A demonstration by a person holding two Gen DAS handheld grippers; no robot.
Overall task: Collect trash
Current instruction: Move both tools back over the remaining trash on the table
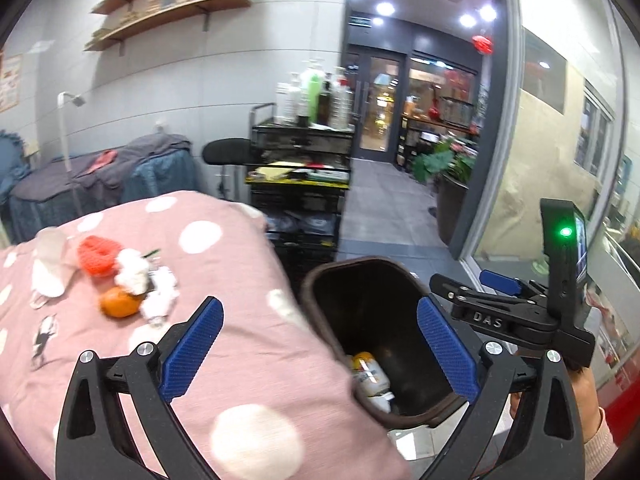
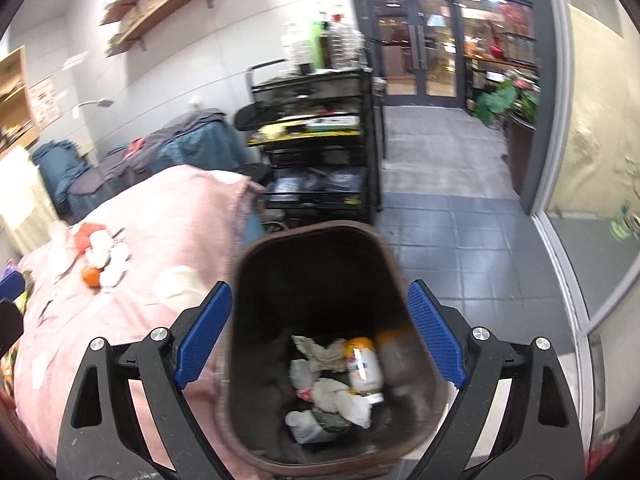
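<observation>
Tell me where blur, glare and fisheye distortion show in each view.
Left wrist view: the doorframe bows with fisheye curve, ceiling lights flare white, and the tissues on the pink blanket are soft. Right wrist view: the bin rim smears with motion blur, though the bottle inside stays readable.

Left gripper wide open and empty, above the bed edge and the bin.

The brown bin stands just beside the pink spotted blanket, a bottle lying inside. Farther back on the blanket lie an orange, white crumpled tissues, a red knitted piece and a white cup. At right, the right gripper is seen side-on, held by a hand. A black cart stands behind.
</observation>
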